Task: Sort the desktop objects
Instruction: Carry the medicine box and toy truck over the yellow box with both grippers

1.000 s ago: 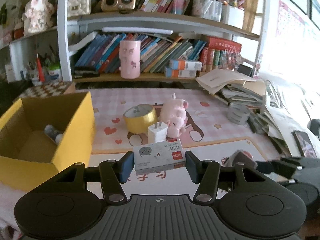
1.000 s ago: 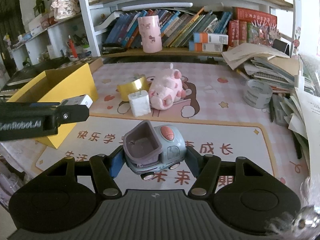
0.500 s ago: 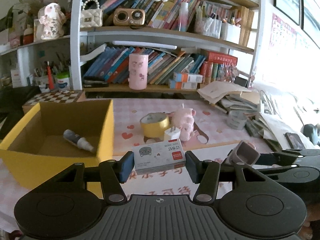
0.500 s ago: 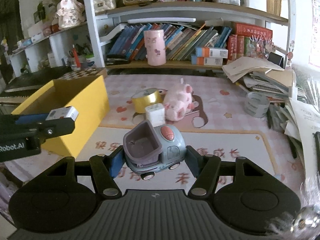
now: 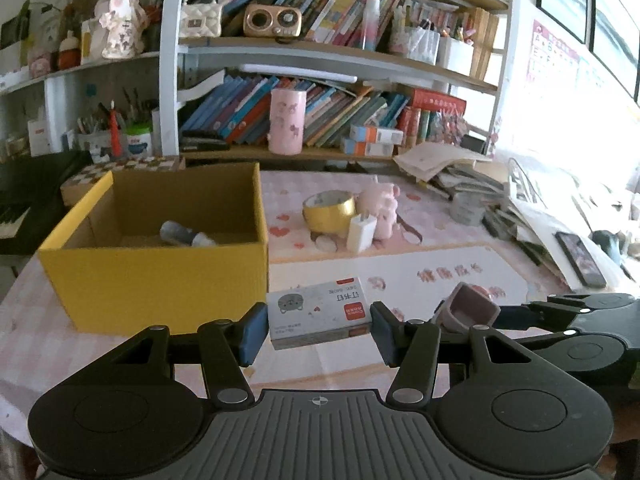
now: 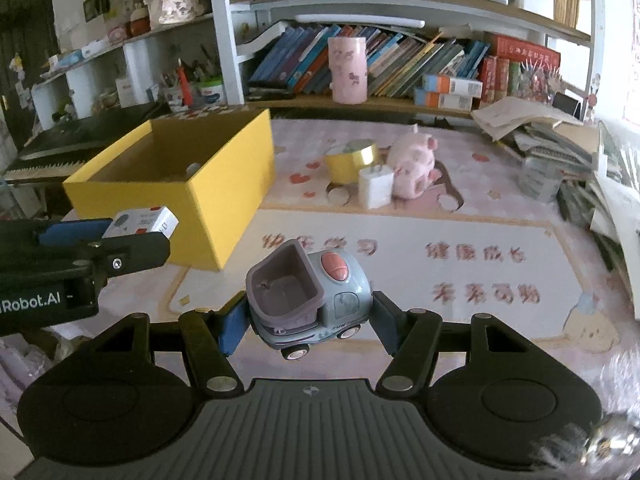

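Left wrist view first: the left gripper [image 5: 319,326] has its blue pads [image 5: 253,332] clamped on both ends of a small white staple box [image 5: 318,313] with a grey cat face and a red label on it, held up off the desk. Just past it to the left is the yellow cardboard box [image 5: 160,276], open on top, with a small grey-and-white bottle [image 5: 182,234] lying on its floor. Off to the right of the fingers you can see the right gripper [image 5: 468,314] poking in from the side with the purple bucket of a toy in it.

Right wrist view clears that up: the right gripper [image 6: 308,322] is squeezed onto a little blue-grey toy truck [image 6: 310,298] with a purple dump bed and a pink button on top, wheels hanging free above the pink desk mat [image 6: 440,240]. The left gripper shows at the left edge there, staple box sticking out the front, right by the near corner of the yellow box.

Further out on the mat, a gold tape roll [image 6: 350,162], a white charger plug [image 6: 375,186] and a pink plush pig [image 6: 412,164] sit bunched together, plug touching the pig. A grey tape roll [image 6: 538,180] is over by the messy paper stack [image 6: 552,136] on the right. Bookshelf [image 6: 400,4] behind everything, with a pink cup [image 6: 347,70] on the lower shelf.
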Demonstrator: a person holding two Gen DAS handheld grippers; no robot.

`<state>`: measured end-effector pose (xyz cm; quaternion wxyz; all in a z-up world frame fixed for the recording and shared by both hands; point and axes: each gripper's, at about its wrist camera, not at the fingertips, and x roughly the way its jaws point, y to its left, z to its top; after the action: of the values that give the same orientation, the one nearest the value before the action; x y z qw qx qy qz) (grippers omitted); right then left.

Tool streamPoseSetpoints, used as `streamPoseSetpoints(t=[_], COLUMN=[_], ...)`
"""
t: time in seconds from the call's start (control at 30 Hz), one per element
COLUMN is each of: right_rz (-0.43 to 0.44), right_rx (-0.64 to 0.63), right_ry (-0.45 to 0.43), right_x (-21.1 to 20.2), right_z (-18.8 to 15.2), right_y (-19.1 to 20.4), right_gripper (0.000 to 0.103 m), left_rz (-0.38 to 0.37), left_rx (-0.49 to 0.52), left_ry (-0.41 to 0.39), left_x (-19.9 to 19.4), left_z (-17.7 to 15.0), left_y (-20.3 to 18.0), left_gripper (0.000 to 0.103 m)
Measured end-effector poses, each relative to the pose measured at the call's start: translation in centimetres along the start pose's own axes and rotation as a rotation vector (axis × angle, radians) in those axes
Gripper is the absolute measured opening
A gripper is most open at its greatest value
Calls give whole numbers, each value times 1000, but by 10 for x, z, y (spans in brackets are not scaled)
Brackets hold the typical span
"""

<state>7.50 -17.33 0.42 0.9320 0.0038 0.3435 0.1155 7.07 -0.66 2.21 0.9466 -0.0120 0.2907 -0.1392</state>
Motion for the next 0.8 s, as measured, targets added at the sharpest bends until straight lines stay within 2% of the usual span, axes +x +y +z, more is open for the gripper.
streamPoseSetpoints(t=[0.33,0.8], right_rz=[14,71], right_rx=[26,-28], right_ry=[34,46], right_x=[-8,-11], right_z=[-25,-31], right_y=[44,87], right_gripper=[61,61], left_rz=[-1,47], left_rx=[-11,-45], left_ry=[34,33], left_x=[-30,-60], left_z=[-25,-40], left_y=[31,59], left_gripper=[54,54])
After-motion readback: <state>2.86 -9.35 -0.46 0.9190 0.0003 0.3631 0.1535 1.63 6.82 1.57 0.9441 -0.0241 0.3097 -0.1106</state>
